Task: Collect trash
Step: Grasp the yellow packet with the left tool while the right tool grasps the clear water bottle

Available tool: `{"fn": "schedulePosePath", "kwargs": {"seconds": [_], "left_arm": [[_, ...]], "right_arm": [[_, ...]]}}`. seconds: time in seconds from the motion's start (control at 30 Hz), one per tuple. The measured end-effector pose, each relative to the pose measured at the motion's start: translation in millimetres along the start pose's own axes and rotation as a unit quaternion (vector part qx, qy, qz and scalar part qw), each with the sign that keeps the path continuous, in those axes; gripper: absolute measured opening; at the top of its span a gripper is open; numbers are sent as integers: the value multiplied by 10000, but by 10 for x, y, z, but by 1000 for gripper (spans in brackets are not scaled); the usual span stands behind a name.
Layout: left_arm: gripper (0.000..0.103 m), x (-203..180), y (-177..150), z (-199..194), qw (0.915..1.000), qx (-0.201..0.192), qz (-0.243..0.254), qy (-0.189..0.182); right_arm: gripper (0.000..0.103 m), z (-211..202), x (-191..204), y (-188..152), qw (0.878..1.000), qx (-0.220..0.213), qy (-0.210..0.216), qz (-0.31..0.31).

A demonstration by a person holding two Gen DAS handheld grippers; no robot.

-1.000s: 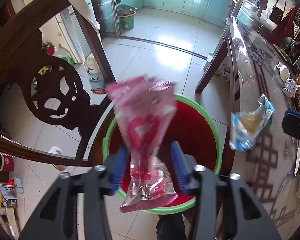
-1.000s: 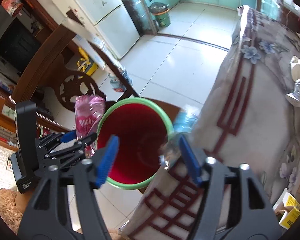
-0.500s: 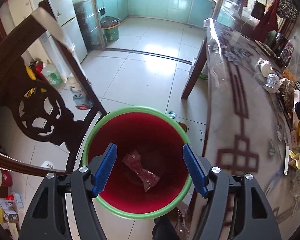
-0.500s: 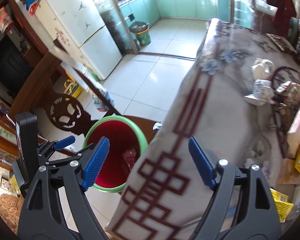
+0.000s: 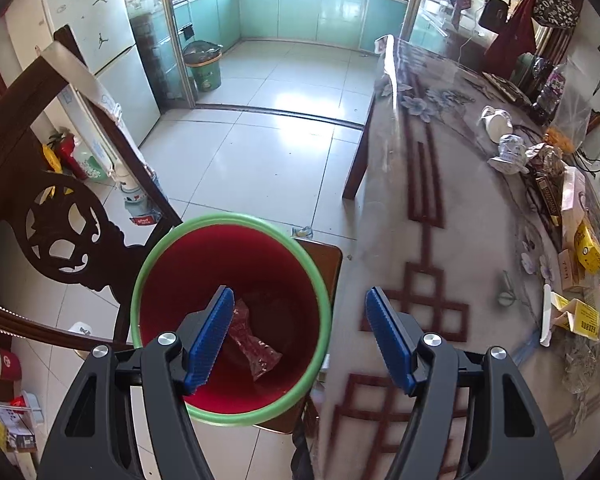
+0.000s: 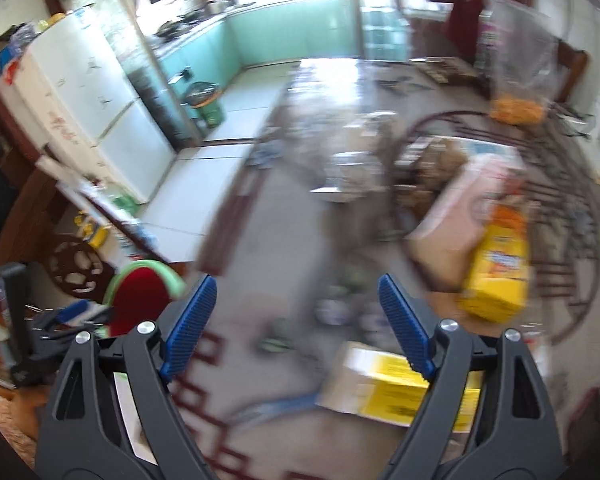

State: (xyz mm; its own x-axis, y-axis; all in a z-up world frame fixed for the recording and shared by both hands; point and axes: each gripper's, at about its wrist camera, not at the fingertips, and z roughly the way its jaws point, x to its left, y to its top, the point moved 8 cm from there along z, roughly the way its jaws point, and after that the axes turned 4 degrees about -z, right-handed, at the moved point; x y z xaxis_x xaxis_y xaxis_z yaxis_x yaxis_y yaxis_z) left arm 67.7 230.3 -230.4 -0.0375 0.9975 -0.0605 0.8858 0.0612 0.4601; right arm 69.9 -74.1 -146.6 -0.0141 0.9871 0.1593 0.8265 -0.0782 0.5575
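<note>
I judge I am between items: one piece of trash lies in the bin and the next has yet to be chosen from the surface.

On the left, the red bin with the green rim (image 5: 140,304) stands on a wooden stool just beside the surface's edge, next to a carved dark chair (image 5: 60,236). Inside it, on the bottom, lies a crumpled pink wrapper (image 5: 254,346); I can make out nothing else in there for certain. My left gripper (image 5: 298,334) hangs above the bin's near rim, its jaws spread wide with nothing between them.

Moving right, the patterned surface (image 5: 440,208) carries the clutter that remains: a yellow box (image 5: 580,316) near the right edge, a white teapot (image 5: 496,118) farther back, and a clear bag of orange snacks (image 6: 516,110) at the far end.

My right gripper (image 6: 296,326) is out over the surface, jaws wide apart and holding nothing; that view is smeared by motion. Just ahead and to its right lies a yellow carton (image 6: 384,386), with a yellow packet (image 6: 496,276) beyond. The next move calls for picking true trash from among these, then lowering the jaws squarely over it before closing.
</note>
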Motion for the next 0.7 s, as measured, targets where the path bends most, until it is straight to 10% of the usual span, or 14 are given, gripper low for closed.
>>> {"fn": "schedulePosePath", "kwargs": {"seconds": [0.27, 0.43, 0.57, 0.7], "left_arm": [[66, -745, -68, -99, 9987, -64, 404, -316], [81, -1727, -161, -262, 9827, -235, 1560, -972], [88, -2620, -365, -363, 9408, -272, 3049, -1452], [88, -3326, -652, -332, 8664, -191, 4687, -1713]], "right_arm": [[86, -98, -1530, -372, 9891, 381, -1189, 783], [86, 124, -2057, -836, 9819, 994, -1202, 1077], [86, 312, -2135, -1105, 9811, 1348, -888, 1069], [86, 409, -2138, -1216, 9808, 1499, -699, 1031]]}}
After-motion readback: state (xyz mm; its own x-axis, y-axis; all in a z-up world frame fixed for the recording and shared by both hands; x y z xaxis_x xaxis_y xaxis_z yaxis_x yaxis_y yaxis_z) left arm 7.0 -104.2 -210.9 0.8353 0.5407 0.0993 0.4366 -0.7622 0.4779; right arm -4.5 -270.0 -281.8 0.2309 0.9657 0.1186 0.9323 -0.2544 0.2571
